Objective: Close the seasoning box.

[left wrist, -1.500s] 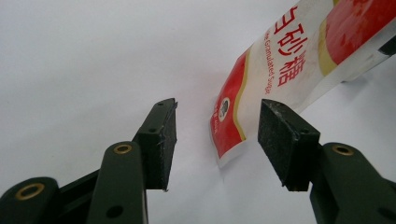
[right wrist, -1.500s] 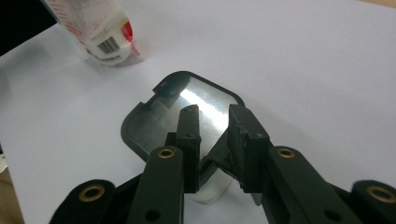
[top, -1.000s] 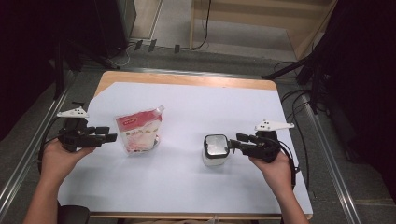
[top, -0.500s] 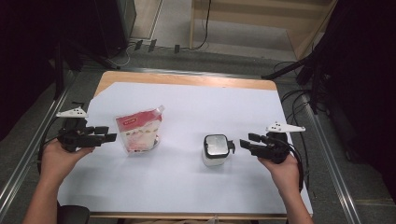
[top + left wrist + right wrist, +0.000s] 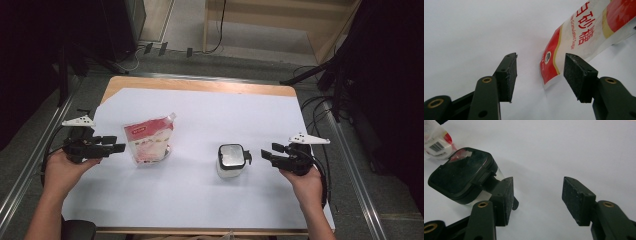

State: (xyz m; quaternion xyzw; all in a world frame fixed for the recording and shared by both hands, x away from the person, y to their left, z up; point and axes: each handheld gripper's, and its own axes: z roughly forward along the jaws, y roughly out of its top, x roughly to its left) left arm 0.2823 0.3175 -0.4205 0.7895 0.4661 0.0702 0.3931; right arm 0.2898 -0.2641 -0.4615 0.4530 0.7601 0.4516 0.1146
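My surface (image 5: 200,200) is covered in a white sheet, and I place everything by the sugar pouch (image 5: 148,142), which lies flat on it left of centre, red and white with red lettering.

My left tongs (image 5: 117,148) sit just beside the pouch's left edge, pointing at it. Through the left gripper view the jaws stand apart with nothing pressed between them; the pouch's lower corner (image 5: 550,72) lies on the sheet beyond the gap, near the right-hand pad (image 5: 576,75), not touched by it.

To the right of the pouch, well apart from it, stands the small clear container (image 5: 231,161) with its dark square lid. In the right gripper view that lid (image 5: 459,176) is just beside the left-hand pad (image 5: 507,200), off to one side rather than in the gap.

My right tongs (image 5: 265,155) are further right again, just beyond the container and aimed back toward the pouch. Their jaws have just been opening and now stand apart over bare white sheet, holding nothing.
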